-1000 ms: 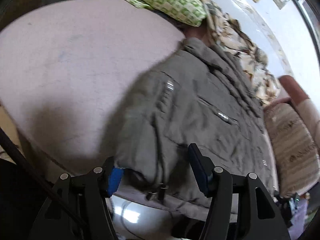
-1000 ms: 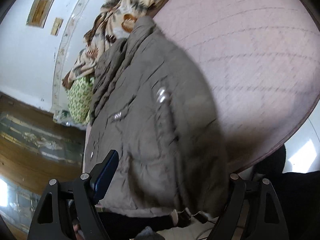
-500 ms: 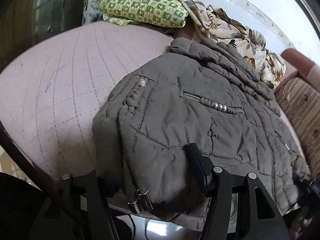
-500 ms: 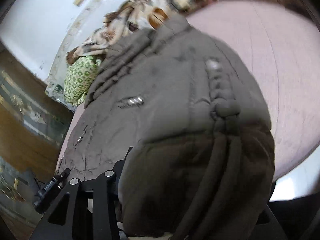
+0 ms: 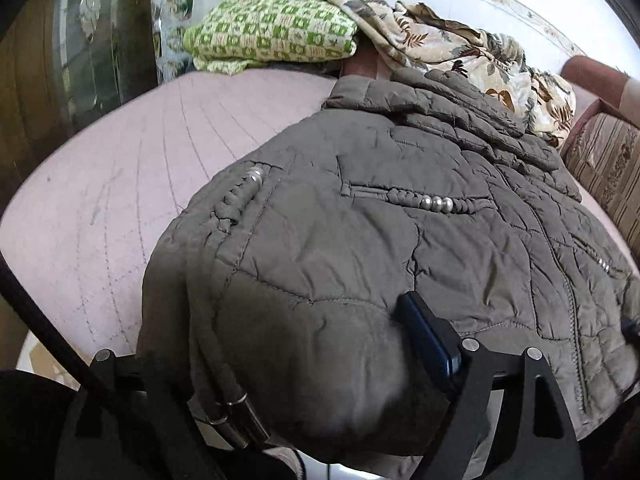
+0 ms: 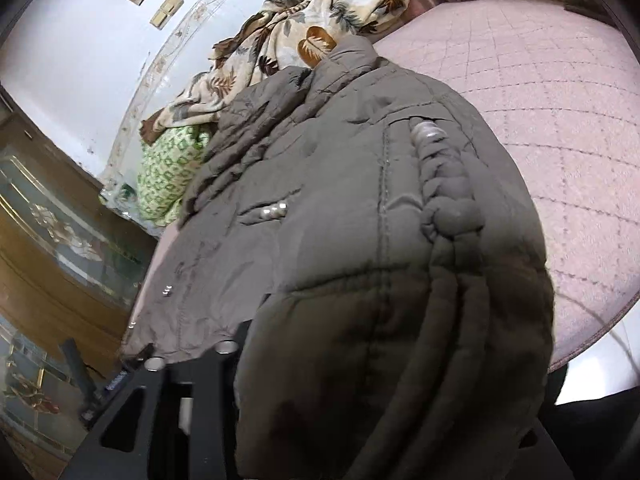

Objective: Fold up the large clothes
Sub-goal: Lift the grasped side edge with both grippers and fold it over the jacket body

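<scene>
Grey quilted jacket [image 5: 360, 208] lies front-up on the pink bed [image 5: 120, 184], collar toward the wall end by the green checked cloth [image 5: 272, 32] and floral blanket [image 5: 460, 52], hem hanging off the near edge, prob. so both claws can get at the bottom corners for a fold up toward the collar. Left claw [image 5: 292, 360] straddles a thick bunch of hem. Its jaws have just been opening; the blue pad [image 5: 428, 340] on one side sits against the fabric, the other finger is buried under the bulge w/ the drawcord ends [image 5: 236, 412] dangling there, so can't tell if it's still pinching or letting go. Right claw [image 6: 340, 380] is at the other hem area, where jacket fills nearly the whole right-wrist view. Its jaws have just been closing w/ padded fabric between them; only one black finger frame shows, beside the bulge, fingertips hidden, so looks like a grip on the jacket but pad contact isn't visible. Braided cord trim [image 6: 444, 200] runs straight down into that claw's mouth. Judgement: regrasp stage, fold itself not yet made. Puffy fabric may slip or bunch unevenly.
</scene>
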`<state>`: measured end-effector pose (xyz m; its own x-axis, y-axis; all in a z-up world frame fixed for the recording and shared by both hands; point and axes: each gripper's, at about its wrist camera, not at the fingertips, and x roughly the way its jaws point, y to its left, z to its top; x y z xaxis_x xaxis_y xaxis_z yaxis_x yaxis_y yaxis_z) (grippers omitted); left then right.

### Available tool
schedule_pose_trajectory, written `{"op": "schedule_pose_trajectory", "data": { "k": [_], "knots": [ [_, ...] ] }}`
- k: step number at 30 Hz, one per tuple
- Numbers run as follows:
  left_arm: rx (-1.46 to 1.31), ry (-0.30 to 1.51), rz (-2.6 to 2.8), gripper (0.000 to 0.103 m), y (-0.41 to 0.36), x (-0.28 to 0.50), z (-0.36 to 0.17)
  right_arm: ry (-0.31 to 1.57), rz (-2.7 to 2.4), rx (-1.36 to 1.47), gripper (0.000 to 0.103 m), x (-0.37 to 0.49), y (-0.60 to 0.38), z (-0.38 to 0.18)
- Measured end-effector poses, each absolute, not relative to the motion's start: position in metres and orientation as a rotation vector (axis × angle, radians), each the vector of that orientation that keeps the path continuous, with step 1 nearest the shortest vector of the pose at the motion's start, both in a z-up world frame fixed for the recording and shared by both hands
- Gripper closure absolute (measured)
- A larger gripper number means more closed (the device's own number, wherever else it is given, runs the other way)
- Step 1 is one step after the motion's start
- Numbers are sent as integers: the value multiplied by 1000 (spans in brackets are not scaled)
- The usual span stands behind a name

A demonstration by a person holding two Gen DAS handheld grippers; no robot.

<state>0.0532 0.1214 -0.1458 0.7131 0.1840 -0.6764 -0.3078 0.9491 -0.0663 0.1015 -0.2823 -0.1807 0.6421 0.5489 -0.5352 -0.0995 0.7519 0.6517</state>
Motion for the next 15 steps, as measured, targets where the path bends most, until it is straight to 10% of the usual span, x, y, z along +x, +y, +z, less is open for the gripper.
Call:
{"op": "schedule_pose_trajectory", "data": {
  "k": [15],
  "knots": [
    [-35,752,346,15,106,61,-150,842,306,341,66,105,-257,-177]
  ]
}}
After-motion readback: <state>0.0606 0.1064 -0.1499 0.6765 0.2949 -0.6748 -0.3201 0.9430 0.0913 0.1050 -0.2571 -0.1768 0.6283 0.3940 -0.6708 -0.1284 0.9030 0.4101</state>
